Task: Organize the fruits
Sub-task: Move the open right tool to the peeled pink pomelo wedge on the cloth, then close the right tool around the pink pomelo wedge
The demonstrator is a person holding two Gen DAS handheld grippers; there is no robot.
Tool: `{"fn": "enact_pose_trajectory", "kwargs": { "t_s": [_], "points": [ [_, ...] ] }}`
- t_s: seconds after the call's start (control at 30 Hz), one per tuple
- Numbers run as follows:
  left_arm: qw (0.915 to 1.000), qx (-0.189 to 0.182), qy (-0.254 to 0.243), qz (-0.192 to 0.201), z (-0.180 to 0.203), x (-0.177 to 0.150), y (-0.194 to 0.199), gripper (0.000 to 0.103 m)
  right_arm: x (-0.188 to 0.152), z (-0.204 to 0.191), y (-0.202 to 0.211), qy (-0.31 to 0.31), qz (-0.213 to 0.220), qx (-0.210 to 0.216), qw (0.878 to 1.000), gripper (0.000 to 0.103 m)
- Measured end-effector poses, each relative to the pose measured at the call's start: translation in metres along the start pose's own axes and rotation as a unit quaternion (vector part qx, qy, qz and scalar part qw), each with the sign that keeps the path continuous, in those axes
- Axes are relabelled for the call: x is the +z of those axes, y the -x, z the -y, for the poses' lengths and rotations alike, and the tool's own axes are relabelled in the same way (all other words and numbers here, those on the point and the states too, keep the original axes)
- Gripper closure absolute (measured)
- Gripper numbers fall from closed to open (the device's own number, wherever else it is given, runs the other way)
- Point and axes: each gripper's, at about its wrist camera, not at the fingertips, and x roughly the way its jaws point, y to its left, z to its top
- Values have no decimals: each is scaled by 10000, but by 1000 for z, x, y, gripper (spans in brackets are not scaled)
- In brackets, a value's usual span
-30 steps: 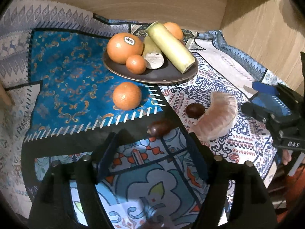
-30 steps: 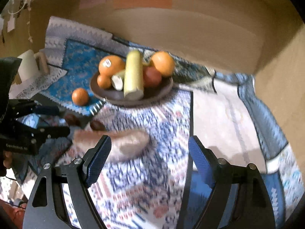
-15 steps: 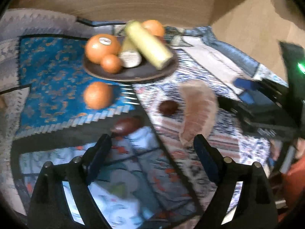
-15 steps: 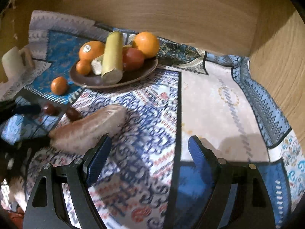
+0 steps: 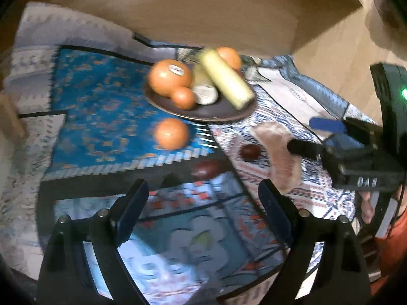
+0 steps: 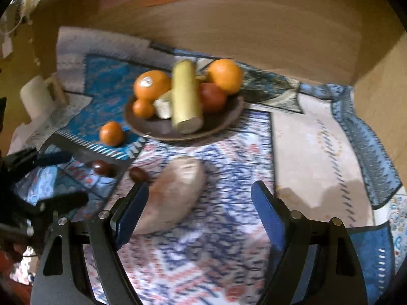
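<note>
Your right gripper (image 6: 195, 211) is nearer the sweet potato (image 6: 173, 195), which lies mid-tabletop short of the plate (image 6: 229, 122), long axis slanting toward it, against your left finger. Both grippers are wide and empty; the left gripper (image 5: 203, 203) hangs beside two dates.

A patterned blue and white cloth (image 6: 313, 152) covers the surface. Wooden walls (image 6: 254, 25) rise behind. A white roll (image 6: 35, 96) stands at the left edge.
</note>
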Motion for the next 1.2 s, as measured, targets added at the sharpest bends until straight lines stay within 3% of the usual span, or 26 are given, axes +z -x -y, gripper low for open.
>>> {"fn": "enact_pose_trajectory", "kwargs": {
  "t_s": [0.27,0.37,0.67,1.0,1.2],
  "points": [
    [9995,222,194,145,-25,-4,7,14,0,-26,-33,191,-498,2,9986,21],
    [9994,225,211,136,-30,-3,6,14,0,-31,-35,338,-504,-144,9981,21],
    [9993,247,164,245,-31,4,4,14,-8,-11,-17,432,-543,-318,9971,44],
    [9992,273,149,246,-28,11,-1,14,5,6,-29,311,-529,-417,9972,44],
    [9988,378,106,289,-27,15,-2,14,9,12,-35,292,-504,-258,9980,46]
  ]
}}
